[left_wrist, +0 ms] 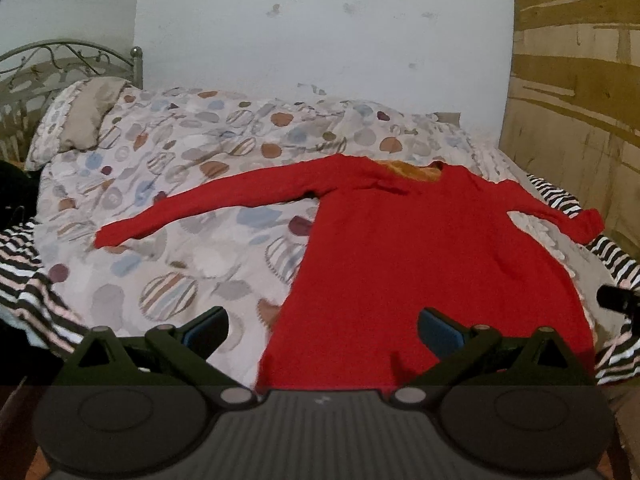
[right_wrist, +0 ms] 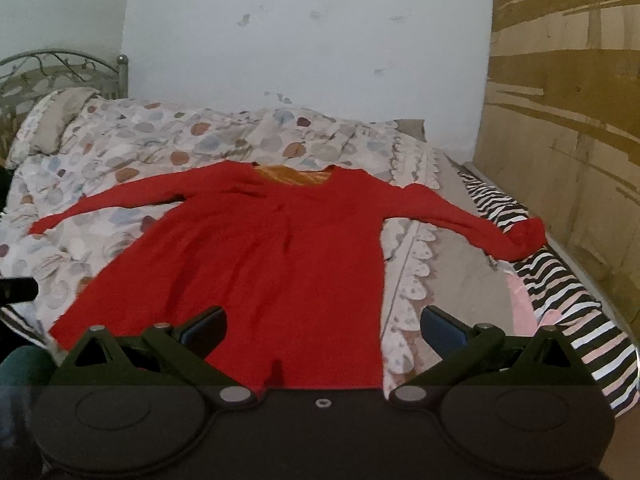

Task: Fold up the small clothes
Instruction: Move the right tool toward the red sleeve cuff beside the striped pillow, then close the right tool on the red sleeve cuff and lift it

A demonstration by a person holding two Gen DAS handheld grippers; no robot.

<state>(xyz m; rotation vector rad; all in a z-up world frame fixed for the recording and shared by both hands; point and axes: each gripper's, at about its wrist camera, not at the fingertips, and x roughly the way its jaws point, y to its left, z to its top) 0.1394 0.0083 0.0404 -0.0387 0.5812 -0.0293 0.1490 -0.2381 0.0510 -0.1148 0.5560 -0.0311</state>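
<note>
A red long-sleeved top [left_wrist: 404,248] lies flat on the bed, neck away from me, both sleeves spread out; it also shows in the right wrist view [right_wrist: 280,248]. Its lining shows orange at the neck [right_wrist: 296,176]. My left gripper [left_wrist: 322,330] is open and empty, held above the hem near the garment's left bottom corner. My right gripper [right_wrist: 322,330] is open and empty, above the hem near the right bottom corner. The right sleeve's cuff [right_wrist: 524,240] lies bunched on the striped sheet.
A duvet [left_wrist: 180,184] with round patterns covers the bed, over a black-and-white striped sheet [right_wrist: 568,300]. A pillow [left_wrist: 80,120] and a metal headboard [left_wrist: 60,56] are at the far left. A white wall is behind; a brown board wall [right_wrist: 568,120] runs along the right.
</note>
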